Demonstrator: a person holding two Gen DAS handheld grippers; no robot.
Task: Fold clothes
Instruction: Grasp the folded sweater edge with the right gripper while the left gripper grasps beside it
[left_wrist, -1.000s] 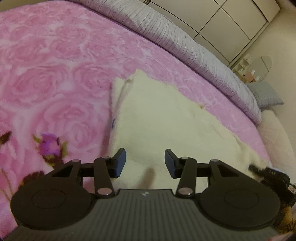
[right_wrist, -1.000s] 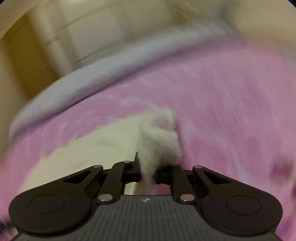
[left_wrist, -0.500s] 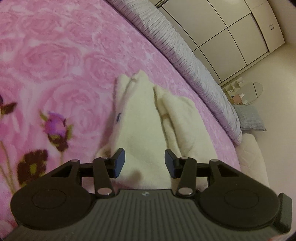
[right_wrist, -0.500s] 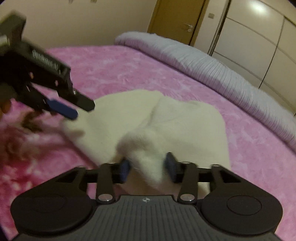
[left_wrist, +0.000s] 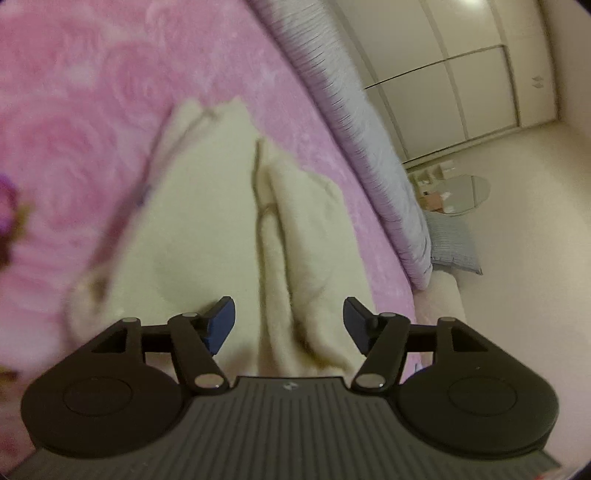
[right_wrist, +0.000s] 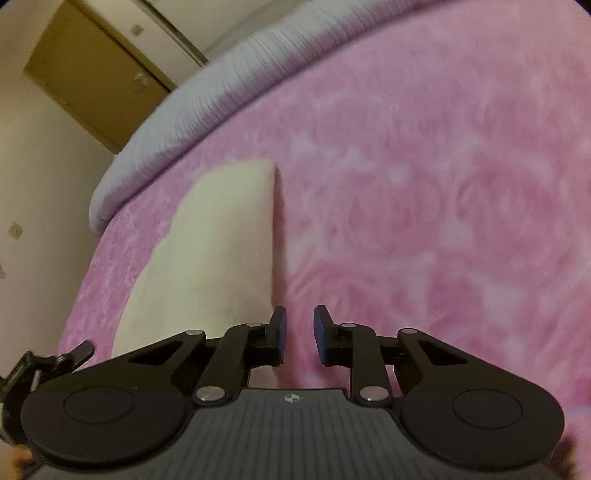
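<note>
Cream garment (left_wrist: 207, 236) runs long toward 12 o'clock from the left gripper (left_wrist: 289, 325)

Left jaws wide apart, empty, straddling its raised fold; right gripper (right_wrist: 298, 334), narrowly parted and empty, sits off its right edge.

The garment's (left_wrist: 207, 229) left edge was smeared by motion blur, its near end hidden behind the left gripper (left_wrist: 289, 322). In the right wrist view, the right gripper (right_wrist: 299, 332) covered the garment's near end. The objects by the mirror (left_wrist: 463, 192) were too small to tell.
</note>
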